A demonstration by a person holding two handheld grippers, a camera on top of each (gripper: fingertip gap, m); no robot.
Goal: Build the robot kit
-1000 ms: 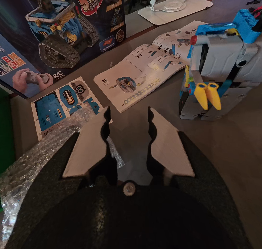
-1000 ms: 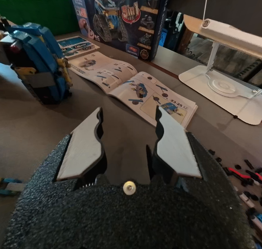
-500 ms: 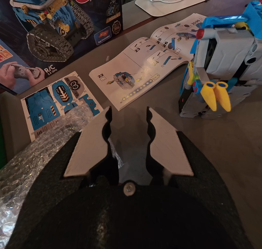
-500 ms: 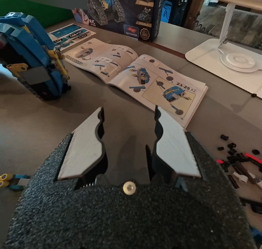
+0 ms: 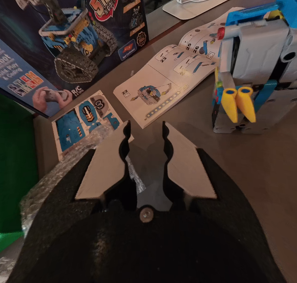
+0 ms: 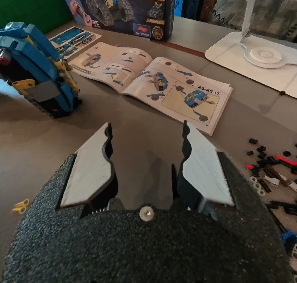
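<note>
Left gripper [image 5: 146, 125] and right gripper [image 6: 147, 125] agape, empty

Left gripper [image 5: 145, 124] and right gripper [image 6: 147, 126] alike — black grainy bodies, pale grey wedge fingers [image 6: 90, 169] with wavy black inner edges, one silver screw [image 6: 146, 213] centred.

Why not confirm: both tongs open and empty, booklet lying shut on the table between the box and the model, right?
One error: the instruction booklet lies open, pages spread, as the right wrist view shows. Both the left tongs and right tongs are open and empty; the booklet sits between the box and the model.
</note>
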